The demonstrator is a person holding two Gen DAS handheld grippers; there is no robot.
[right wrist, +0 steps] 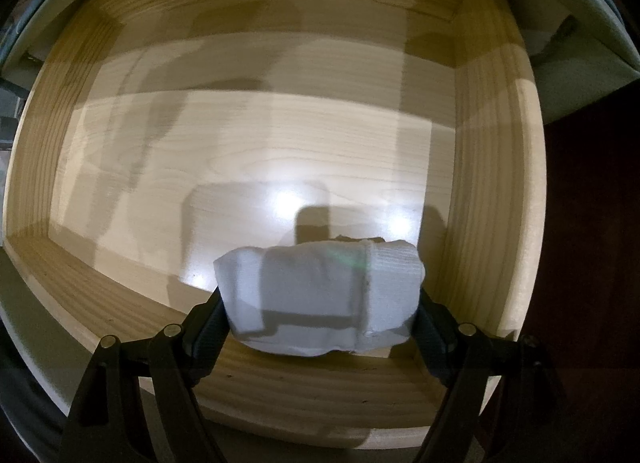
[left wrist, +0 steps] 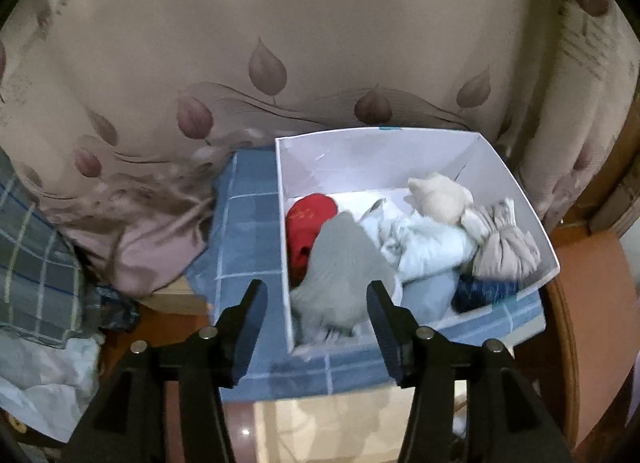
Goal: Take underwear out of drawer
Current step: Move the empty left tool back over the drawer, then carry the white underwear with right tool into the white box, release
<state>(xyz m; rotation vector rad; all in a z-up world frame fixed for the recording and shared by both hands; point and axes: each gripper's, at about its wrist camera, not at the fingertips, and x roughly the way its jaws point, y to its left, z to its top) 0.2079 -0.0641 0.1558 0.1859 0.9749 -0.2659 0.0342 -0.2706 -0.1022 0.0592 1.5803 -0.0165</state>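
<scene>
A leaf-printed curtain point(left wrist: 280, 43) hangs behind a blue checked cloth point(left wrist: 244, 231).

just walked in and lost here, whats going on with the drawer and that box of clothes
A person with a gripper in each hand is emptying a wooden drawer of rolled underwear. The right gripper points down into the drawer, its fingers clamped on a white roll, the only item visible there. The left gripper is open over a white box already holding several rolls, with a grey roll lying loose between its fingers, not pressed.
</scene>
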